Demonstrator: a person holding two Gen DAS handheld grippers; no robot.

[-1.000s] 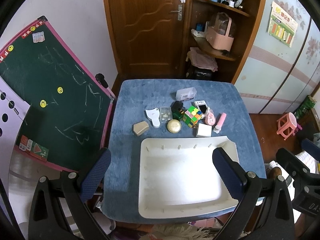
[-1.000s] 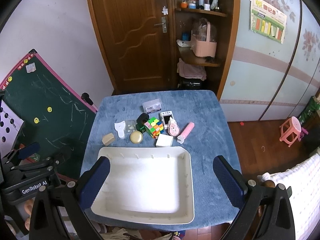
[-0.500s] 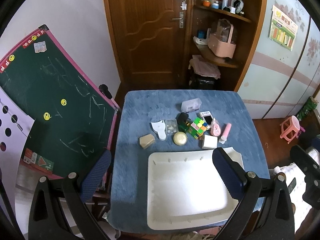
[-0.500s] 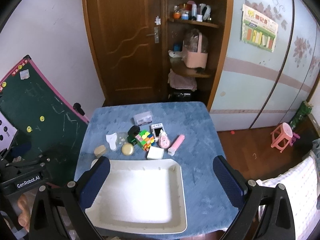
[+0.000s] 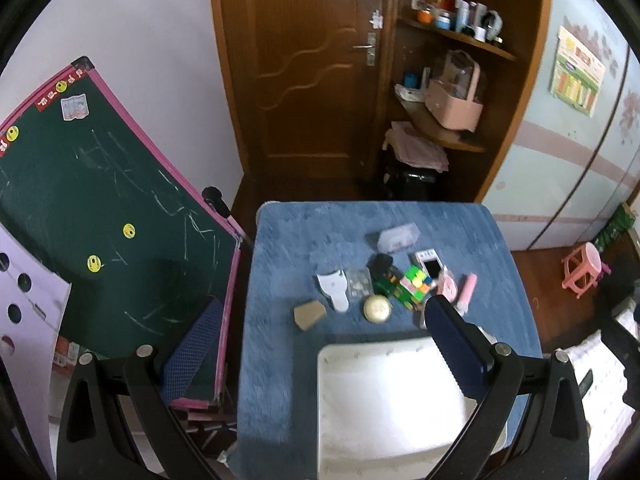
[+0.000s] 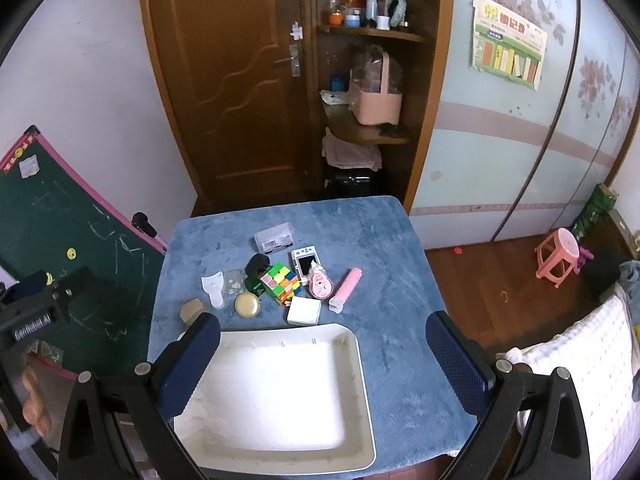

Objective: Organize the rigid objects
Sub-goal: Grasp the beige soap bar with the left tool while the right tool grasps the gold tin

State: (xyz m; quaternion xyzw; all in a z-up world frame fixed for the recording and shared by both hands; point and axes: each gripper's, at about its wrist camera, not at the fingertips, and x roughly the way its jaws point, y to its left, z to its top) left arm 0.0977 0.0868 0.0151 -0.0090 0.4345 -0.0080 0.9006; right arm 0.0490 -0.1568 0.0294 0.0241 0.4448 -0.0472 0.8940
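A white tray (image 5: pixel 325 400) (image 6: pixel 362 364) lies empty at the near side of the blue-covered table (image 5: pixel 276 264) (image 6: pixel 392 248). Beyond it sit small items: a Rubik's cube (image 5: pixel 416 286) (image 6: pixel 280 282), a gold round tin (image 5: pixel 377 308) (image 6: pixel 247 305), a tan block (image 5: pixel 309 315) (image 6: pixel 191 309), a white square box (image 6: pixel 304 310), a pink tube (image 5: pixel 467 290) (image 6: pixel 346 288) and a clear box (image 5: pixel 394 238) (image 6: pixel 274 237). My left gripper (image 5: pixel 322 306) hovers high over the table's near left, open and empty. My right gripper (image 6: pixel 323 320) is open above the tray, holding nothing.
A green chalkboard (image 5: pixel 100 220) leans right against the table's left edge. A wooden door (image 5: pixel 312 80) and corner shelves (image 6: pixel 368 128) stand behind. A pink stool (image 6: pixel 558 258) is on the floor to the right, with a white cloth (image 6: pixel 580 360) nearer. A hand (image 6: pixel 34 400) holds the left gripper's body (image 6: pixel 36 312).
Both grippers have pulled back and risen, so the table looks smaller. The left view has swung leftward toward the chalkboard. The objects on the table have not moved.
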